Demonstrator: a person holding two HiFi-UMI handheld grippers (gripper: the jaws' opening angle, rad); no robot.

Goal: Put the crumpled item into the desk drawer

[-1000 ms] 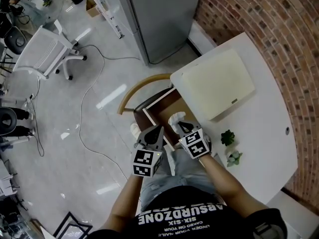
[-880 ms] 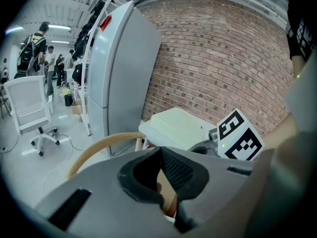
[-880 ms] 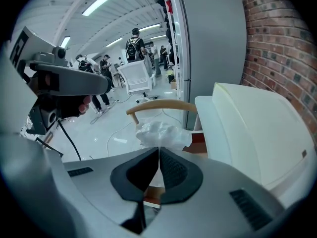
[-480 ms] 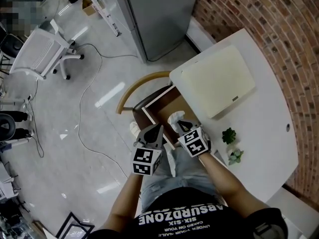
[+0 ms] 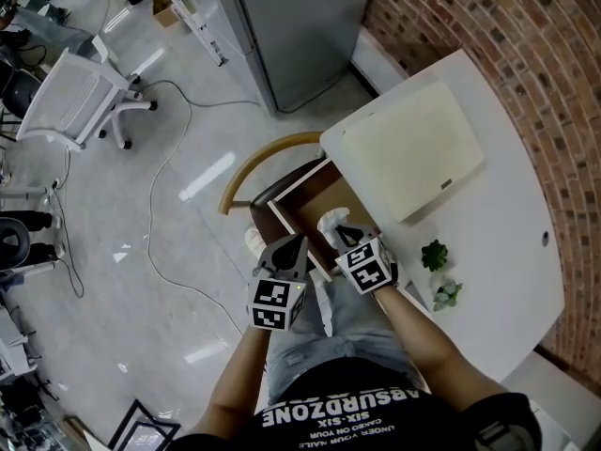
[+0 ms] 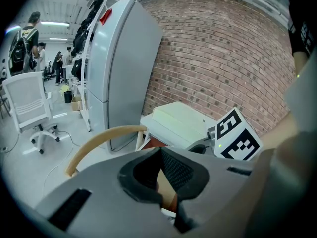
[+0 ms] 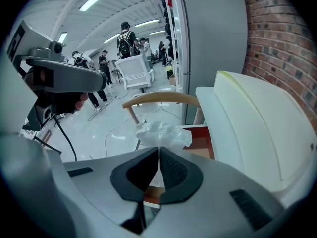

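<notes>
A crumpled white item (image 7: 162,133) sticks out past the tips of my right gripper (image 7: 158,150), whose jaws are shut on it. In the head view the crumpled item (image 5: 331,224) hangs over the near end of the open desk drawer (image 5: 326,194), which has a brown inside, with the right gripper (image 5: 342,235) just behind it. My left gripper (image 5: 297,244) hovers to the left of the drawer's near corner. Its jaws meet at the tips with nothing between them (image 6: 159,150). The drawer (image 7: 202,139) shows reddish-brown beyond the item.
A white desk (image 5: 488,252) curves along a brick wall and carries a cream box (image 5: 413,148) and two small plants (image 5: 434,255). A wooden chair back (image 5: 263,163) arcs just beyond the drawer. A grey cabinet (image 5: 300,26), an office chair (image 5: 75,97) and a floor cable (image 5: 164,205) lie farther off.
</notes>
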